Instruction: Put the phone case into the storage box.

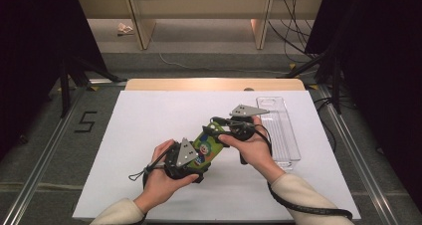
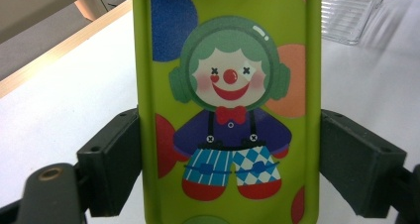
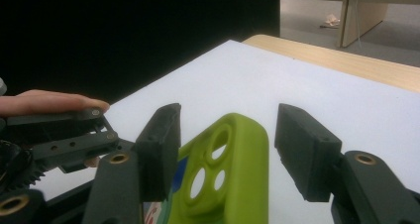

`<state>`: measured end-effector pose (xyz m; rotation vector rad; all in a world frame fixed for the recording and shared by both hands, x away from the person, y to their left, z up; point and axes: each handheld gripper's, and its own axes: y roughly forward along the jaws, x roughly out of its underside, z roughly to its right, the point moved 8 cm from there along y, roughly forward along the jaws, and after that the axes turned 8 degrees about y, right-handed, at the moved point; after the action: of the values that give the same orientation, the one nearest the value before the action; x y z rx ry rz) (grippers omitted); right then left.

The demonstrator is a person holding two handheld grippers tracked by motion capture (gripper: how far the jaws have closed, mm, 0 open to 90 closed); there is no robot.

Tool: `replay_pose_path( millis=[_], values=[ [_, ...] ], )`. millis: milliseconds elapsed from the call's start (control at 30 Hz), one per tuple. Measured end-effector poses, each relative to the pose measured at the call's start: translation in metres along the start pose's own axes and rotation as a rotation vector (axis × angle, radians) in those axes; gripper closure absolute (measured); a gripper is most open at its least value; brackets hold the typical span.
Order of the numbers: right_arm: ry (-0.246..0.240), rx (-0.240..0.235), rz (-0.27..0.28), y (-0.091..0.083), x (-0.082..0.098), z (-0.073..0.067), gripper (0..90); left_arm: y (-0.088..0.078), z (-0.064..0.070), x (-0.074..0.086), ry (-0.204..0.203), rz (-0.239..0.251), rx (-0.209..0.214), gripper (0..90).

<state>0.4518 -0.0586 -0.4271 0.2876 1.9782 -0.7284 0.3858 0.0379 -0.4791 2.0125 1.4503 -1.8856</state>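
A lime-green phone case (image 1: pixel 206 145) printed with a clown is held low over the white table between both hands. My left gripper (image 1: pixel 200 156) is shut on its lower end. In the left gripper view, both black pads (image 2: pixel 115 162) press the side rims of the case (image 2: pixel 228 110), clown side facing the camera. My right gripper (image 1: pixel 217 133) comes in from the right at the camera-hole end. In the right gripper view, the case (image 3: pixel 233 169) lies between its jaws (image 3: pixel 225 130). The left pad (image 3: pixel 161 144) sits close beside the case and the right pad (image 3: pixel 303 152) stands clear with a visible gap.
A clear plastic tray (image 1: pixel 281 130) lies along the right side of the white board (image 1: pixel 149 130), behind my right hand. A wooden table edge (image 1: pixel 214 84) runs along the far side. Dark curtains and stand legs flank the table.
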Motion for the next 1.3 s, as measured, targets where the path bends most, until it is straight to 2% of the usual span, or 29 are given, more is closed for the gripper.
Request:
replay_pose_path(
  millis=[233,500,767,1067,1300],
  values=[
    [0.015,-0.006,-0.004,0.000,0.001,0.000,49.8,0.000,0.000,-0.001,0.002,0.003,0.000,16.3],
    [0.034,-0.008,0.000,0.000,0.000,0.000,59.8,0.000,0.001,0.000,0.002,0.001,0.004,16.3],
    [0.057,-0.044,-0.004,0.000,0.000,-0.002,65.9,0.002,0.001,0.002,0.000,-0.004,0.005,16.3],
    [0.066,-0.101,0.016,-0.002,-0.004,-0.012,75.1,0.004,0.002,0.004,0.006,-0.019,0.019,16.2],
    [0.040,-0.105,0.013,-0.004,-0.006,-0.021,77.3,0.005,0.002,0.003,0.013,-0.015,0.013,16.1]
  ],
)
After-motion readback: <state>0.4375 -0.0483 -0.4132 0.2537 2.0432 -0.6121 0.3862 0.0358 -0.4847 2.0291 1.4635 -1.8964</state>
